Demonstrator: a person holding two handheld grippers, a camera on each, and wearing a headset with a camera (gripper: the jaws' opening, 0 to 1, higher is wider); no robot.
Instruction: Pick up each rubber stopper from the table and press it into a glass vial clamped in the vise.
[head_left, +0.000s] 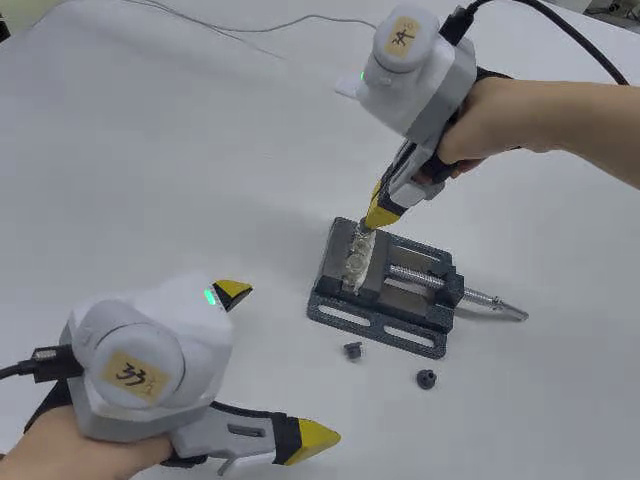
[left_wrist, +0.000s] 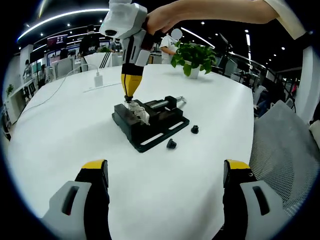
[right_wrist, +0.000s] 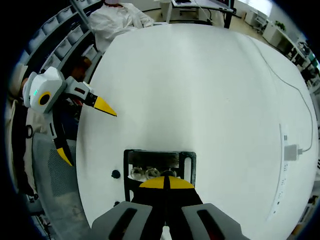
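A black vise (head_left: 385, 285) stands on the white table and clamps a row of glass vials (head_left: 357, 258). My right gripper (head_left: 376, 216) points down with its yellow tips together on the far end of the row; I cannot see anything between them. Its own view shows its shut tips (right_wrist: 165, 183) over the vials (right_wrist: 145, 173) and vise (right_wrist: 159, 158). Two dark rubber stoppers (head_left: 352, 350) (head_left: 427, 379) lie on the table in front of the vise. My left gripper (head_left: 275, 365) hovers wide open and empty at the near left, well short of the vise (left_wrist: 150, 120) and stoppers (left_wrist: 171, 144) (left_wrist: 194, 129).
A white charger (left_wrist: 97, 80) with a cable lies at the far side of the table. A potted plant (left_wrist: 192, 57) stands beyond the vise. A mesh chair (left_wrist: 285, 145) sits off the table's edge. The vise's screw handle (head_left: 495, 305) sticks out to the right.
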